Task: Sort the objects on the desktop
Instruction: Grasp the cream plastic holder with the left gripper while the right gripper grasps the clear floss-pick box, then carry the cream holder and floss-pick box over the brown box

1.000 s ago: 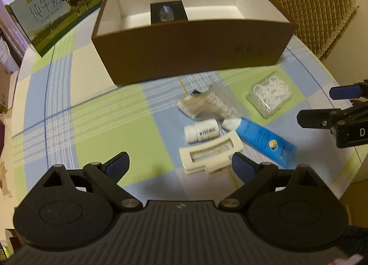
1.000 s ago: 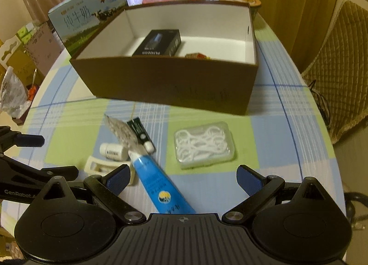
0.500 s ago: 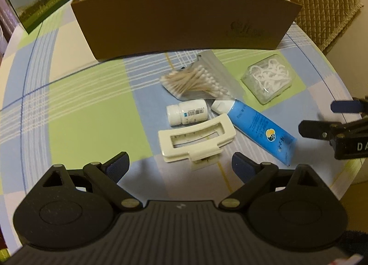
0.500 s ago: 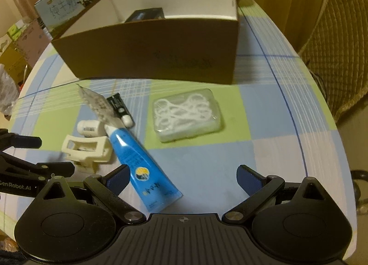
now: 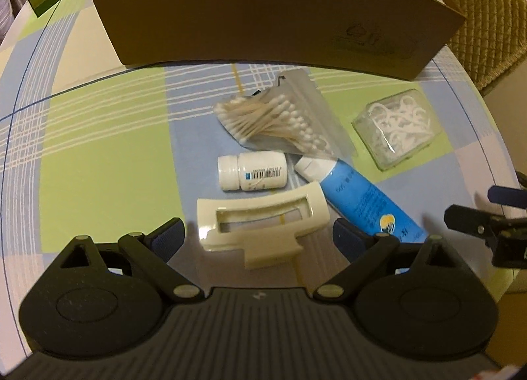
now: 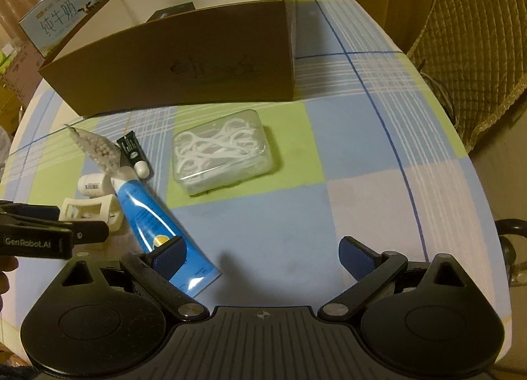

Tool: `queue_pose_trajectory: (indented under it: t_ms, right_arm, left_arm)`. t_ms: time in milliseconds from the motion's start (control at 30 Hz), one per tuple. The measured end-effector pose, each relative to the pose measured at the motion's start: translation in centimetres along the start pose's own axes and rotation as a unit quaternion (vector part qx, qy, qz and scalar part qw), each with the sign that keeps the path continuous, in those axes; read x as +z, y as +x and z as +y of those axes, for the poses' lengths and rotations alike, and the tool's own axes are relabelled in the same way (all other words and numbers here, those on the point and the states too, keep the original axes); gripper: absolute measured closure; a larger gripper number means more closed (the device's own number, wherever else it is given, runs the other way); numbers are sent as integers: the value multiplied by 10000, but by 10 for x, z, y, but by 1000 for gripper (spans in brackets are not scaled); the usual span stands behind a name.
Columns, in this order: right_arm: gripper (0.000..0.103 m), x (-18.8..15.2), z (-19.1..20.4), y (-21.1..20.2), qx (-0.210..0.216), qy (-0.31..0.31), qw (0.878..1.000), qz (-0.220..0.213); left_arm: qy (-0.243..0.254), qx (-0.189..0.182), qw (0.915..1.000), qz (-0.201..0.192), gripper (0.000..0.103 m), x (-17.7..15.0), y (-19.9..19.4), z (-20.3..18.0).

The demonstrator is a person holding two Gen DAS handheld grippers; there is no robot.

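A cream hair claw clip lies on the checked tablecloth between the open fingers of my left gripper. Behind it lie a white pill bottle, a bag of cotton swabs and a blue tube. A clear box of floss picks sits to the right. In the right wrist view the floss box lies ahead of my open right gripper, whose left finger overlaps the blue tube. A small black tube lies beside the swab bag. The brown cardboard box stands behind.
A milk carton stands behind the box at the left. A black item lies inside the box. A quilted chair stands beyond the table's right edge. My left gripper's arm shows at the right wrist view's left.
Both grippers have moved forward and lower toward the objects. The claw clip now sits between my left fingers, and the floss box looms larger ahead of my right gripper. Both stay open.
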State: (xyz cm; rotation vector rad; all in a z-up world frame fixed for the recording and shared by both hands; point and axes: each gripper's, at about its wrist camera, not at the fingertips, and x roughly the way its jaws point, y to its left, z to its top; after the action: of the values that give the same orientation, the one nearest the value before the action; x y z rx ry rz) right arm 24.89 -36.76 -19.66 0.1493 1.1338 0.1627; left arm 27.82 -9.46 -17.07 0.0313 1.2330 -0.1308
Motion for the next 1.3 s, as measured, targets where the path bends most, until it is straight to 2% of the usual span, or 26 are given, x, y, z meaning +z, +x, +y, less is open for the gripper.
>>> queue_pose_trajectory:
  t_ms: [200,433,667,800,867,1033,1100,1167,1300]
  right_arm:
    - [7,5,-4,3,21,-8,10000,-3]
    - [7,15,-5,8,214,-115,9996,-134]
    - [7,31,10,19,507,-545,9968,-305]
    - [7,42,15,32,479,-740,9955,-350]
    - [7,47,16,39,451,-770,9955,-328]
    - [7,52,21,51,414,-867,9950,-257]
    - [7,53,22,55,401,-869,9951,-233]
    - [7,54,23,57,391,-854,9953,-223]
    - [7,55,25,59,341,-847,9955,-266]
  left_arm:
    - [-140,111,9998,17,9,5,12,-1]
    - [-331,59,9994,-75,16,0,10,20]
    - [-408,388,9980,-303,16,-5,3,52]
    - [-459,369,9976,-361,15,-5,-2,67]
    - [-529,333,9973,-387,9,-5,-6,70]
    - [-742,430,9959,-289,9,-1,0,71]
    - [-869,478,9948,-216,10,0,3,71]
    - [-855,552,9945,-253,18,0,5,70]
    - [-603,574,9959,-345,18,2,4,68]
